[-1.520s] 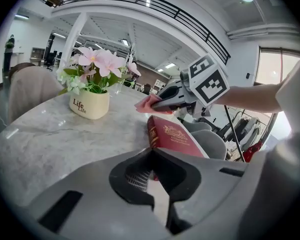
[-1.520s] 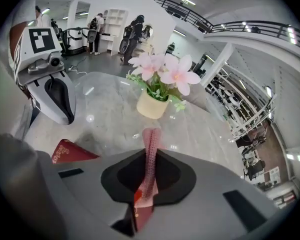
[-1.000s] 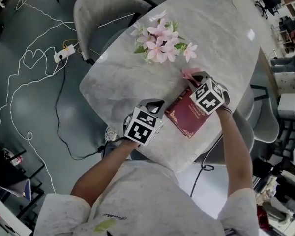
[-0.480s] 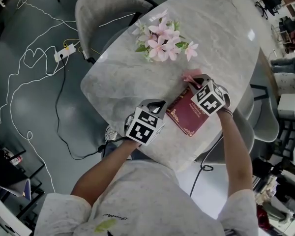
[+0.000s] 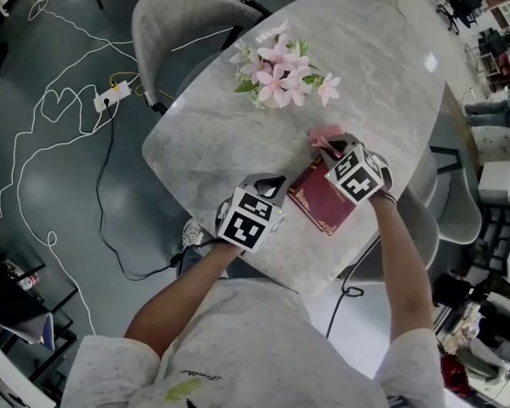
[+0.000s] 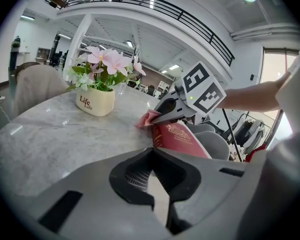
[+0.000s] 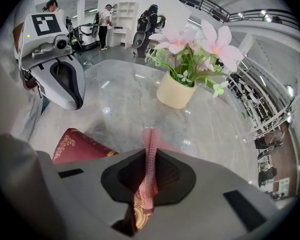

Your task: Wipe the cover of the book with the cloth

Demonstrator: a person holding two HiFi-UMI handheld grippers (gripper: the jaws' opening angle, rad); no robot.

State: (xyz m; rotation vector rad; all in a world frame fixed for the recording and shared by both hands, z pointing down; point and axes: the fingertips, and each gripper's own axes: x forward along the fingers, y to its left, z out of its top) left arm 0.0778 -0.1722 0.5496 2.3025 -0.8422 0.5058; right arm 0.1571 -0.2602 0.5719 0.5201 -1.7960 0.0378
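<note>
A dark red book [image 5: 319,202] with gold ornament lies near the front edge of the marble table [image 5: 212,134]. My right gripper [image 5: 330,147] is shut on a pink cloth [image 5: 325,133] at the book's far end, over its cover. In the right gripper view the cloth [image 7: 149,154] stands pinched between the jaws, with the book [image 7: 75,143] below and to the left. My left gripper [image 5: 269,182] is shut on nothing, just beside the book's near left corner. The left gripper view shows the book [image 6: 180,137], the cloth [image 6: 145,120] and the right gripper [image 6: 166,115] above them.
A cream pot of pink flowers [image 5: 280,68] stands on the table beyond the book. Grey chairs [image 5: 177,17] ring the table. White cables and a power strip [image 5: 110,98] lie on the floor at the left. People stand in the far background of the right gripper view.
The right gripper with the cloth has shifted slightly left and toward me over the book. The left gripper has stayed put.
</note>
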